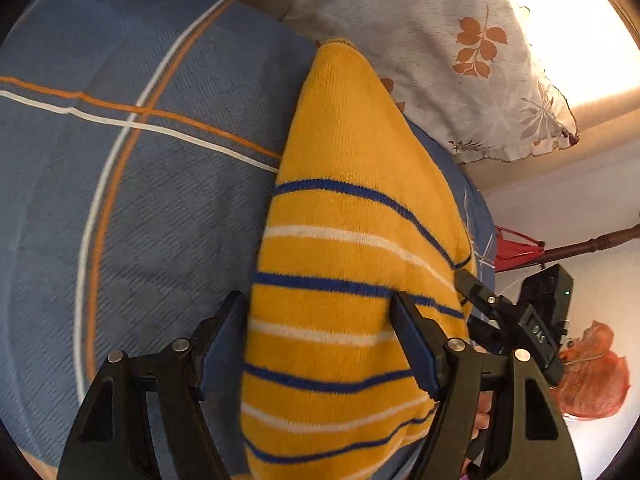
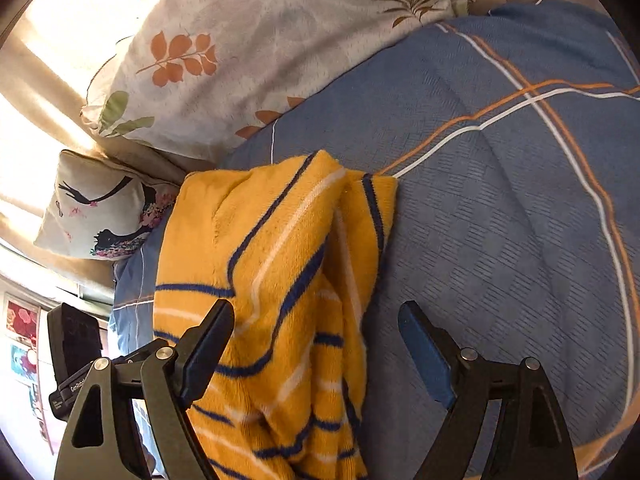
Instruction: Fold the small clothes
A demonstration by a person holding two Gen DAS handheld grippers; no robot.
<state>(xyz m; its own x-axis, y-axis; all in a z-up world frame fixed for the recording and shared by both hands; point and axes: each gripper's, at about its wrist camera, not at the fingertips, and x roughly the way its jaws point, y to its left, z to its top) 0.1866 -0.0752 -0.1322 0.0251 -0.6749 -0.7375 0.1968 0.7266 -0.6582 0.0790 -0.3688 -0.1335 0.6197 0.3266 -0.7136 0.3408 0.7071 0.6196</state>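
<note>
On blue plaid bedspread (image 1: 120, 220) — yellow sweater (image 1: 340, 280), leaf-print pillow (image 1: 440, 60).

A yellow knitted garment (image 1: 344, 264) with thin blue and white stripes lies on the blue bedspread (image 1: 132, 208), near the bed's pillow-end edge; in the right wrist view it is bunched and creased, one layer folded over another
</note>
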